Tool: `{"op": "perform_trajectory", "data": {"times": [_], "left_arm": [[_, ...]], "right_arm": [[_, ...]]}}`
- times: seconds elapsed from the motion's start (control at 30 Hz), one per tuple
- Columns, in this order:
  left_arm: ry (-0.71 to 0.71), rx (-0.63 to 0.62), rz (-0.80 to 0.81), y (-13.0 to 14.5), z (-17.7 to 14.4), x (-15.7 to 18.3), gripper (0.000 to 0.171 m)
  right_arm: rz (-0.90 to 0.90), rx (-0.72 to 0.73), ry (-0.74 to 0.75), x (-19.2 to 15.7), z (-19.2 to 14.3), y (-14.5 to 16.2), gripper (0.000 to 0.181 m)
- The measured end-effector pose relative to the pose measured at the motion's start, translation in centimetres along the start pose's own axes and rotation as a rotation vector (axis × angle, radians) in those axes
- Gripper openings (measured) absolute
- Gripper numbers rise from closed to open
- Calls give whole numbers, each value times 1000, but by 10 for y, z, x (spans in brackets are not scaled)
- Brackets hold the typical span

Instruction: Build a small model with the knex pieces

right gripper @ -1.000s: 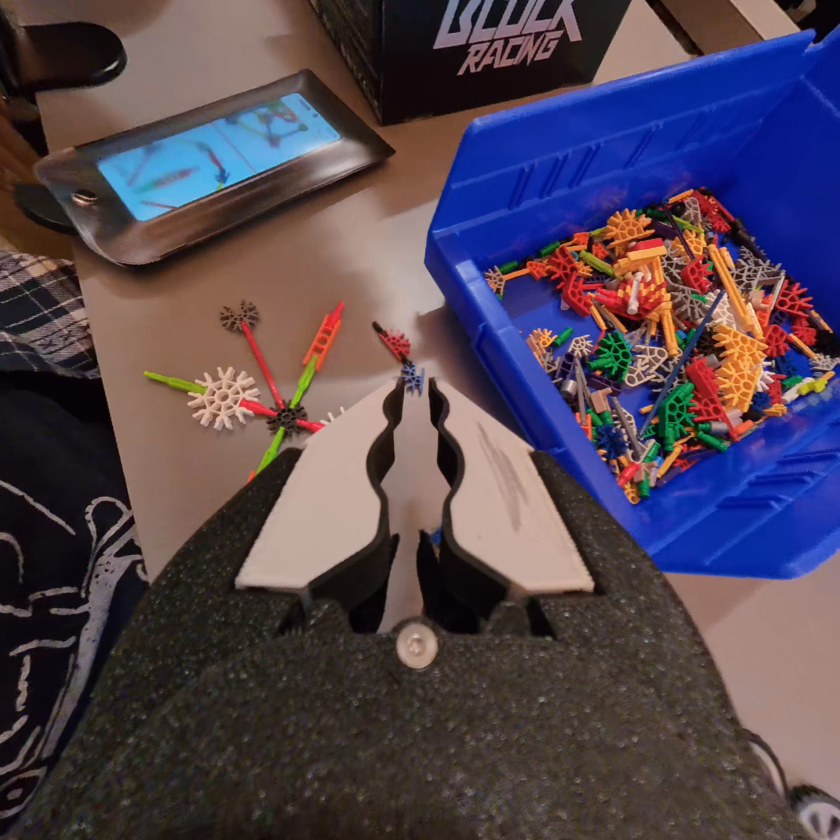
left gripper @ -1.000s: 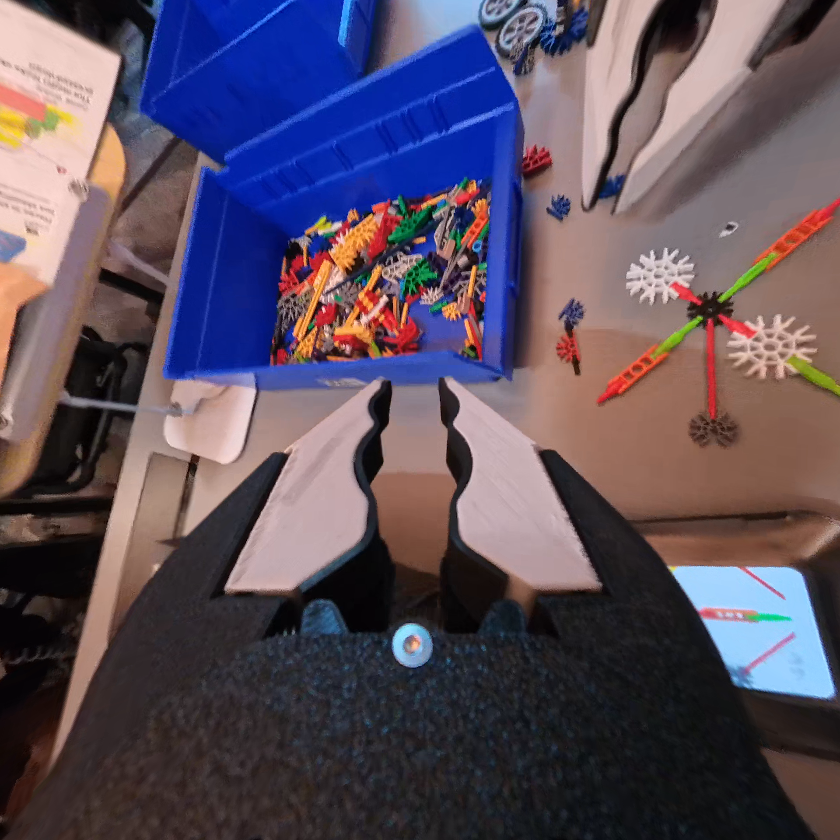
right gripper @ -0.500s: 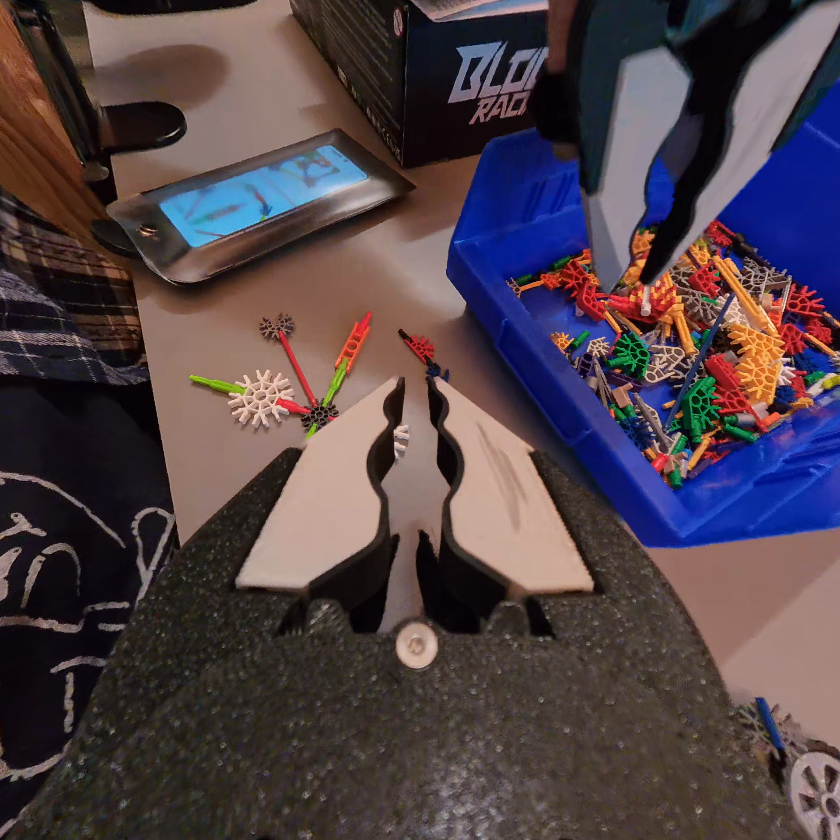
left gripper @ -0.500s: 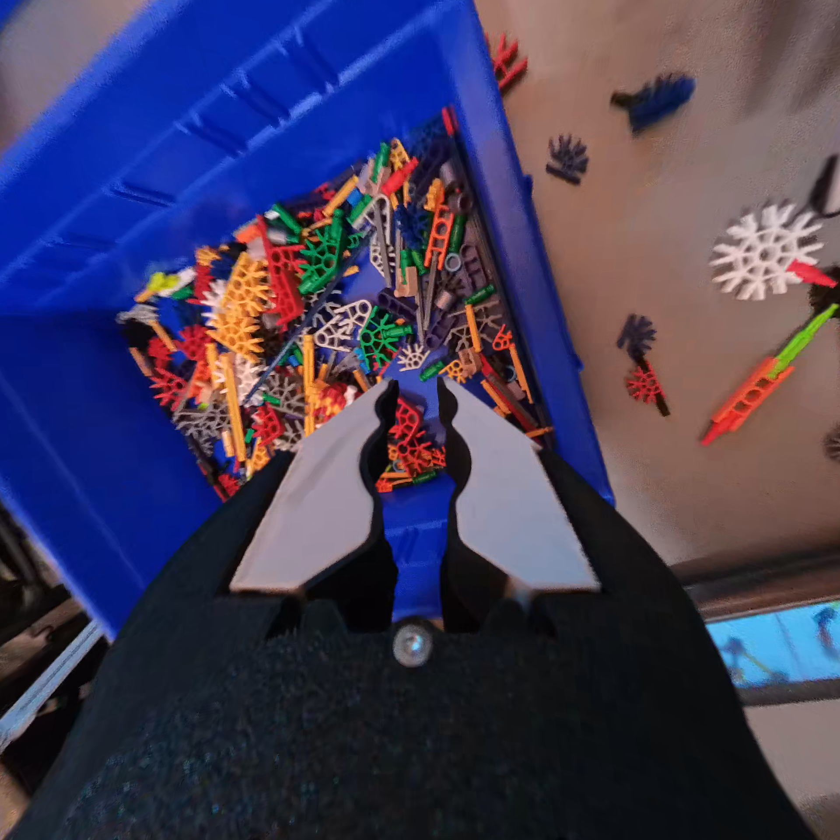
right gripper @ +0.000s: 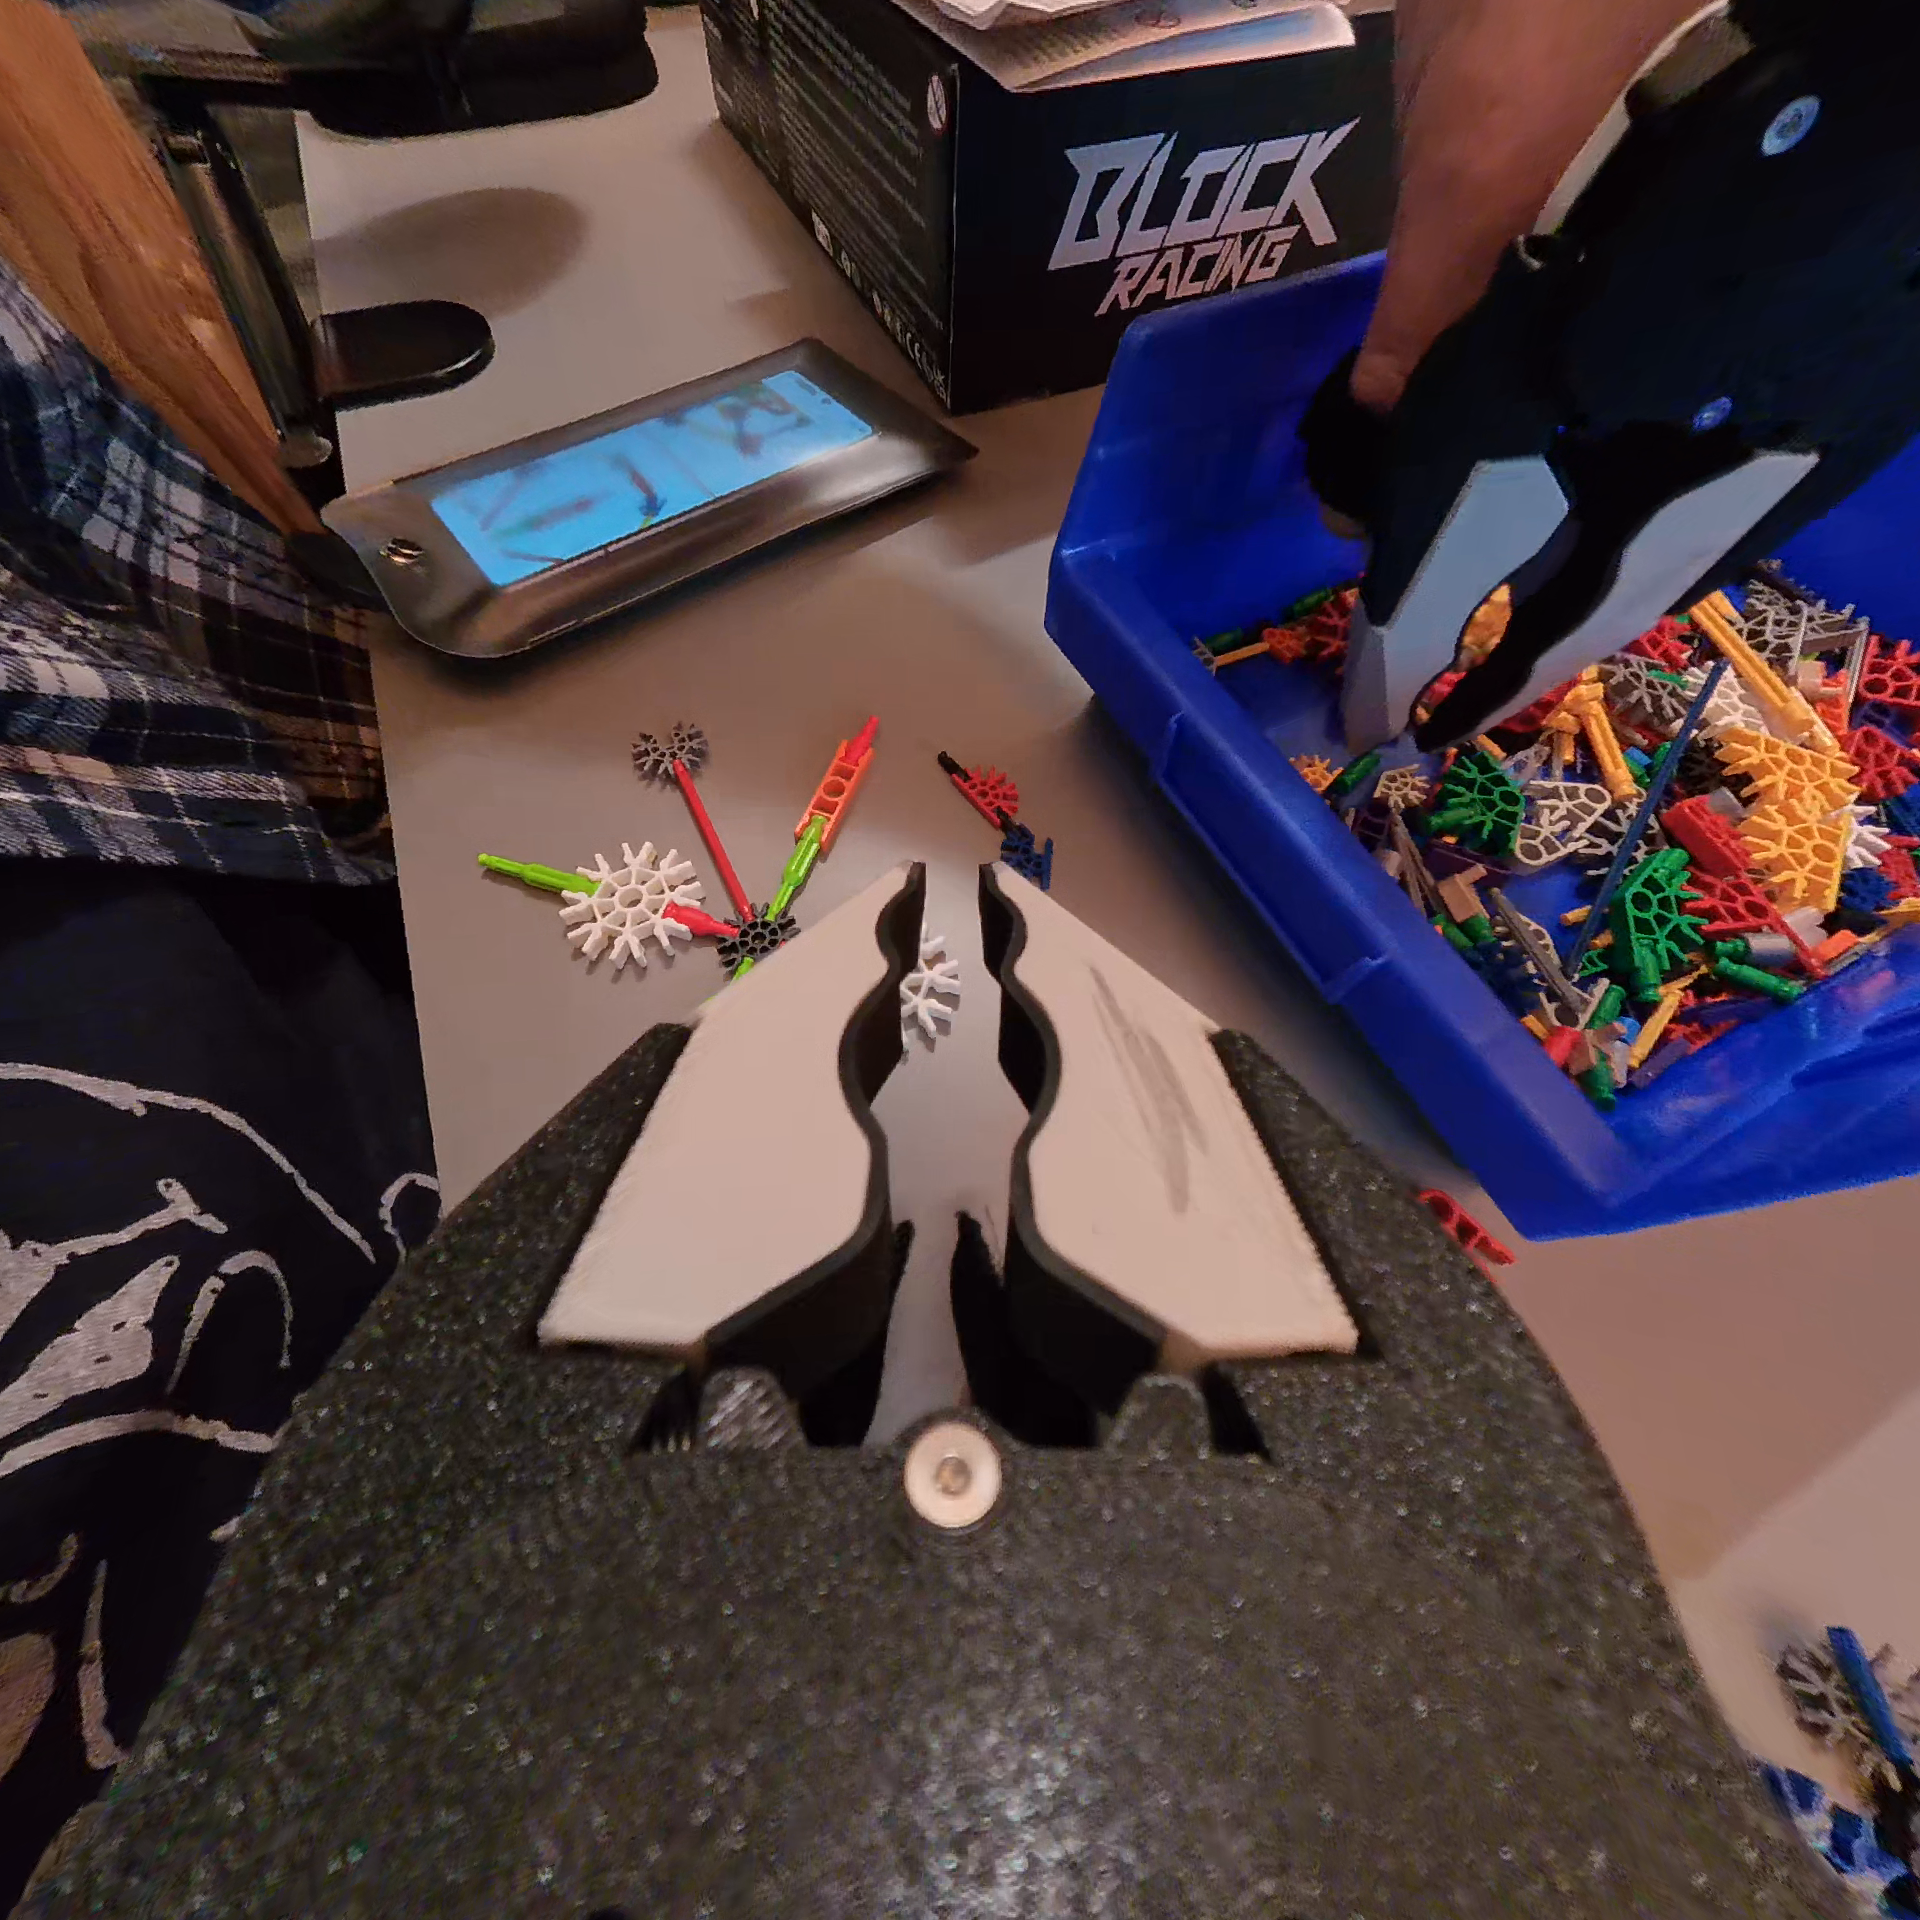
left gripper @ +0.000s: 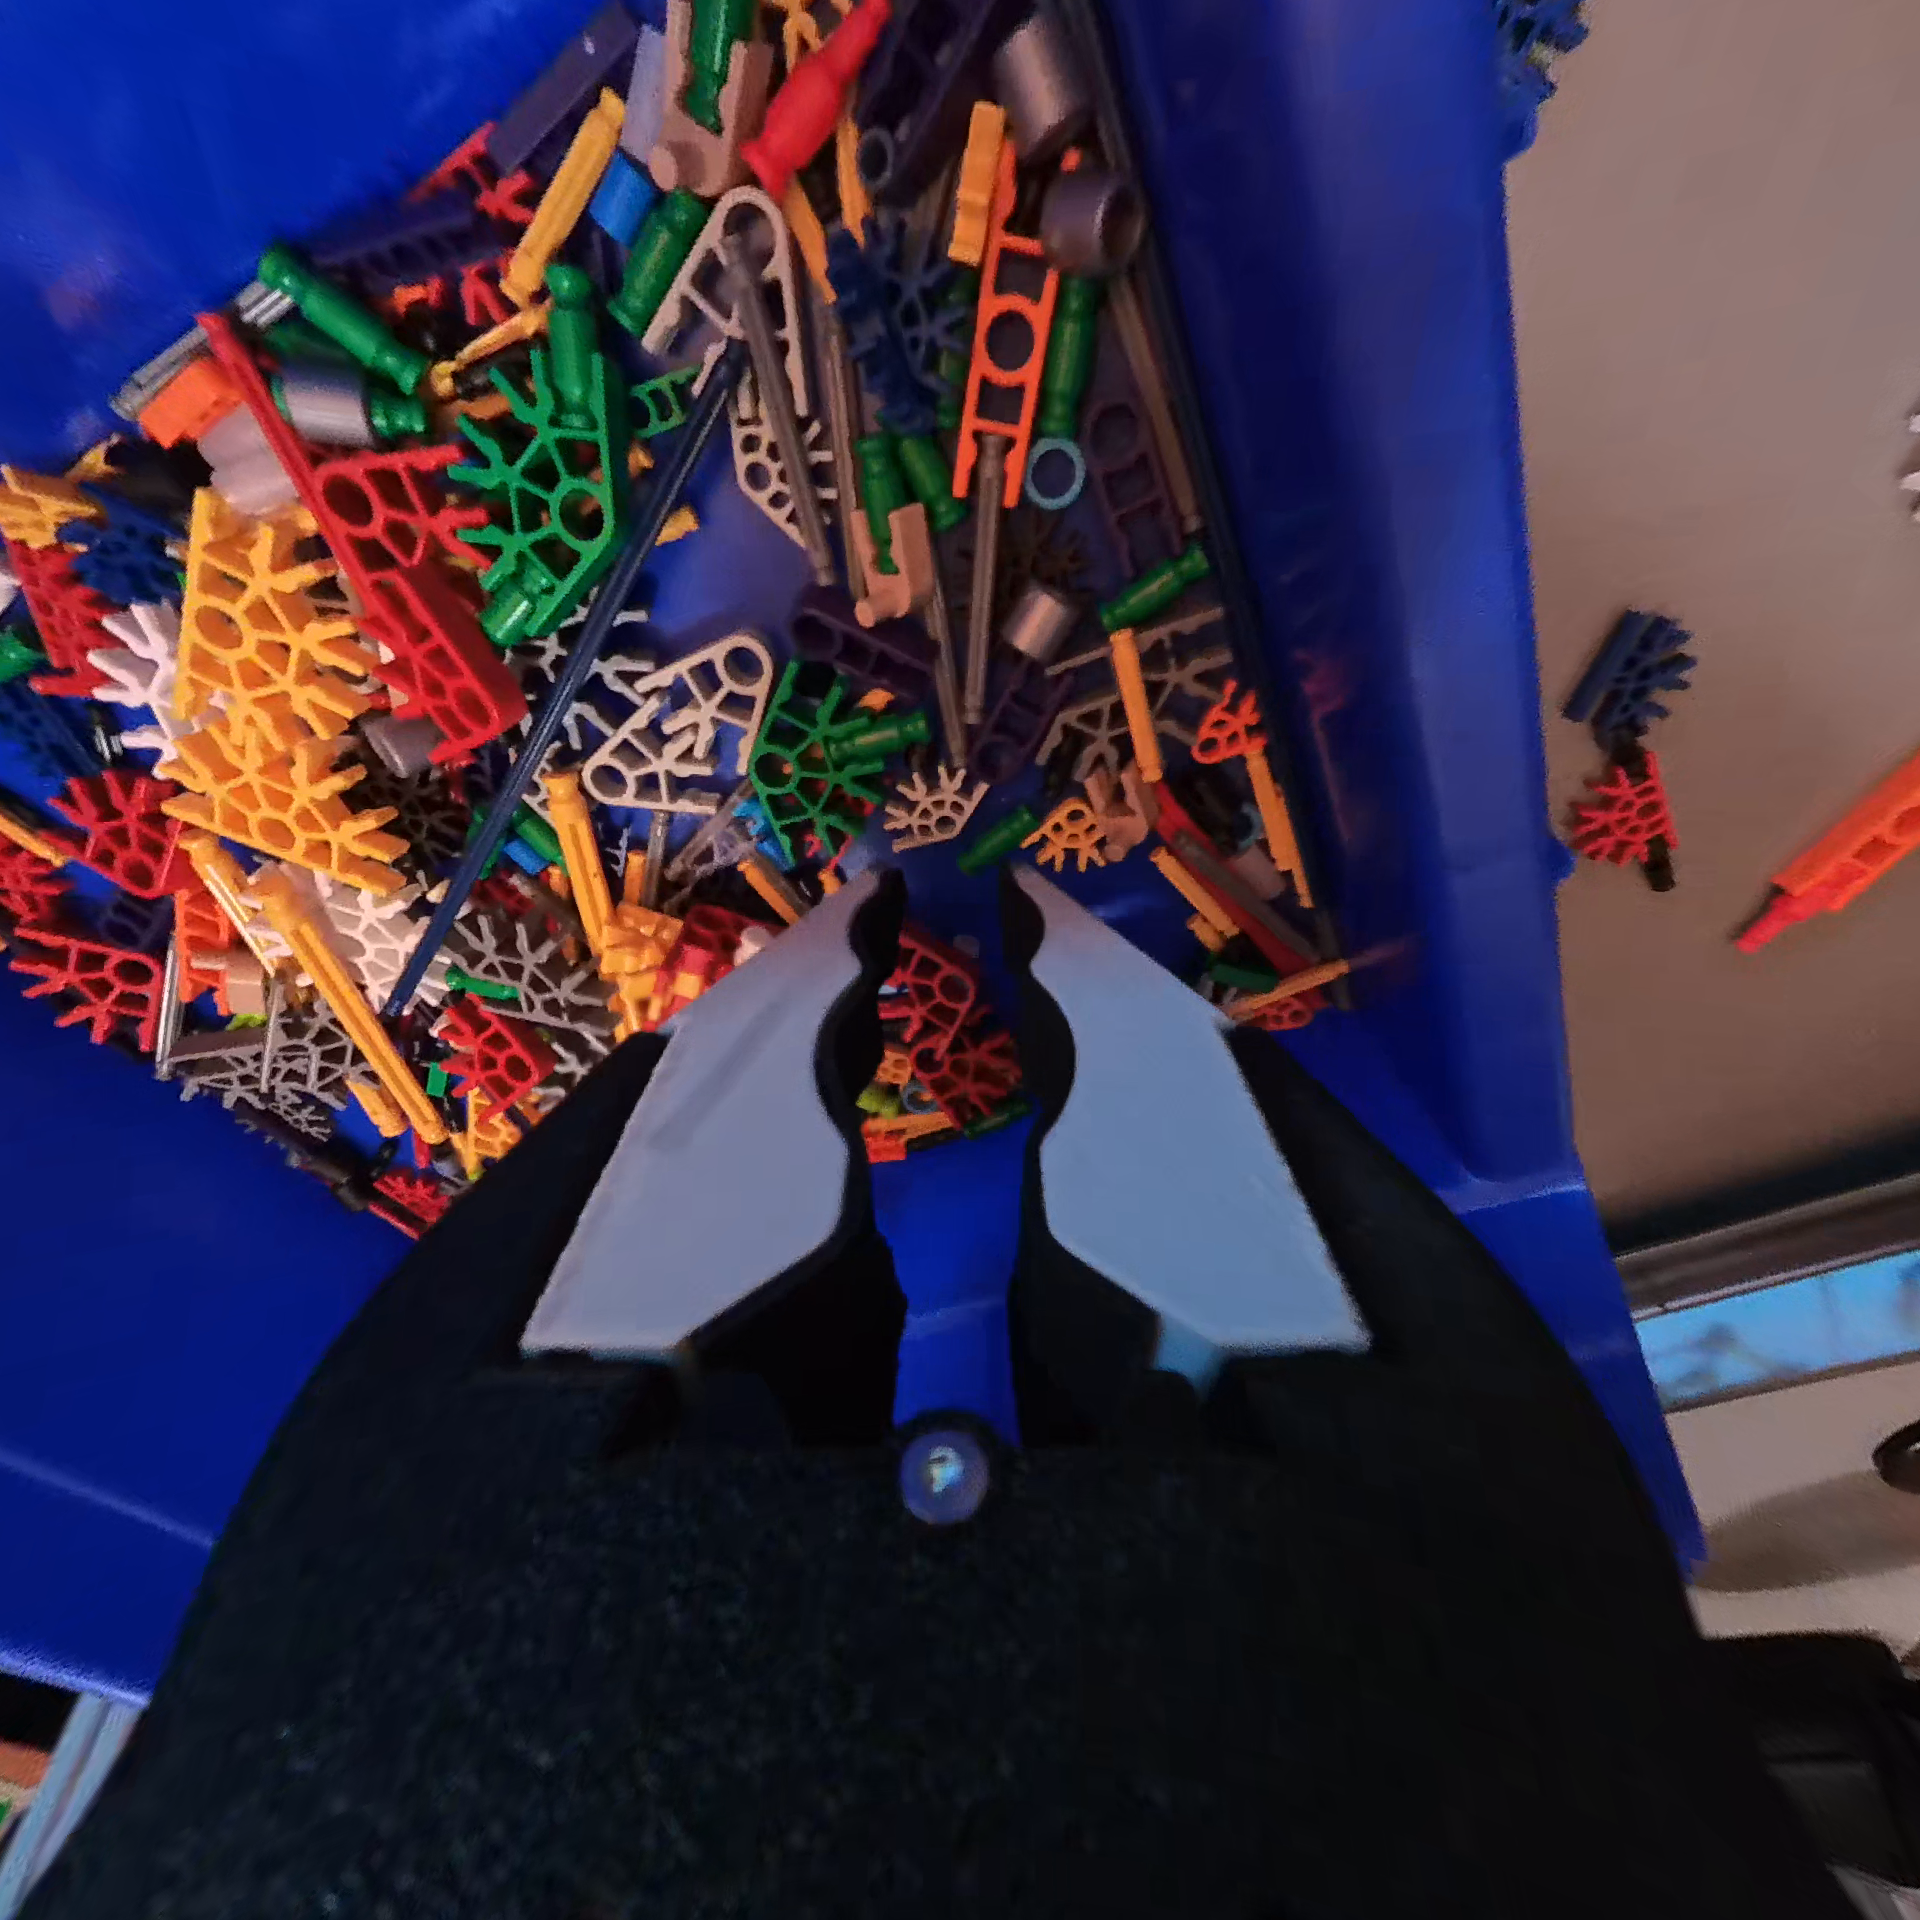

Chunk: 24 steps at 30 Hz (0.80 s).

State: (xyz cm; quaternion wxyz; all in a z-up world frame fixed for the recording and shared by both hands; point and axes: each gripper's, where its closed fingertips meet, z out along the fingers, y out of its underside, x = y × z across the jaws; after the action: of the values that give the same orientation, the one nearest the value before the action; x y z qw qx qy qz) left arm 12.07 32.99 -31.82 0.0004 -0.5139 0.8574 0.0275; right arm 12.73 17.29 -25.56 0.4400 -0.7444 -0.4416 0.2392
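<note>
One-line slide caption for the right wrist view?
Right gripper open above a white snowflake connector; left gripper dips into the blue bin.

We hold our left gripper (left gripper: 948,894) inside the blue bin (left gripper: 1340,436), jaws slightly apart over red connectors (left gripper: 951,1023) near its right wall.

From my feed I see a plain beige tabletop (right gripper: 644,260) under warm, dim indoor light, with soft shadows falling across its far end. At the left edge stands a panel of orange-brown wood (right gripper: 94,239), and beside it a dark metal upright with a black rounded foot (right gripper: 400,348) resting on the tabletop. Through the left camera the same beige surface (left gripper: 1714,395) shows at right
</note>
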Motion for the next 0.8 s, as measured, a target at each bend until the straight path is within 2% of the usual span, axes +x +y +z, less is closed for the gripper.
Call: {"op": "perform_trajectory", "data": {"times": [0.27,0.57,0.63,0.8], "left_arm": [[21,-47,21,-5,6,-3,21],[0,11,42,-13,7,-10,23],[-14,33,62,-17,7,-10,15],[0,40,87,-16,7,-9,8]], "right_arm": [[7,10,-6,3,1,1,10],[20,20,-15,5,2,5,10],[19,21,-18,5,3,5,10],[22,22,-17,7,2,6,10]]}}
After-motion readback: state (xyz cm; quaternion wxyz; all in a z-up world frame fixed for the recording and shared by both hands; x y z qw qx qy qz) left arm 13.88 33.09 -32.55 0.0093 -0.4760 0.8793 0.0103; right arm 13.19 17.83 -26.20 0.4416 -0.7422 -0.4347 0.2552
